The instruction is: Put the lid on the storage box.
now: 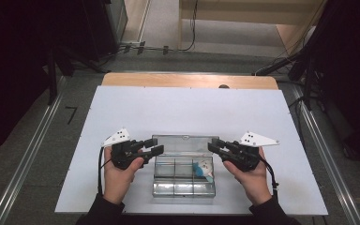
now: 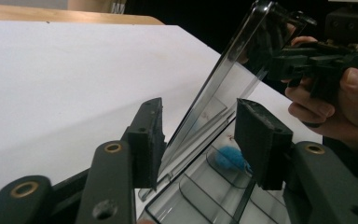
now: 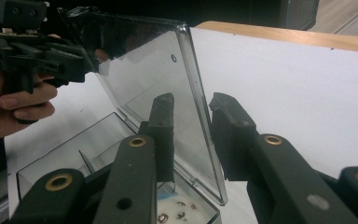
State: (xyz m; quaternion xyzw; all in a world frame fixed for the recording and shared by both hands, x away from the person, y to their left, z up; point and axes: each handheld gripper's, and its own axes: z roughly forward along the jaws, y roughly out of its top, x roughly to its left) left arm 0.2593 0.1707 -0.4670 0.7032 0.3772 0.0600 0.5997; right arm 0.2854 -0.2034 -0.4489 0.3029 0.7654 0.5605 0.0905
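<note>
Though hinged along the far side and raised steeply, clear lid (image 1: 185,140) of a shallow see-through compartment box (image 1: 183,188); long axis running side to side across the white table (image 1: 192,108), one short end toward each hand; box itself resting on the near half of the table, midway between the two hands, dividers visible inside, a small blue item (image 1: 200,168) lying in a right-hand compartment beside a pale scrap of unclear kind; lid's left end edge passing between the jaws of the left gripper (image 1: 155,146), seen in the left gripper view as a slanted pane rising up and away, jaws standing well apart with clear space on both sides of the edge, no pad pressing; lid's right end edge likewise threaded between the jaws of the right gripper (image 1: 212,145), jaws apart and straddling the pane, no clamping seen, contact of the lower corner with one jaw not possible to settle; both grippers equally near, each pointing inward at the lid from its own side; judged step: steadying or swinging the lid on its hinge, any coming move depending on the thin edge staying centred between the pads.
</note>
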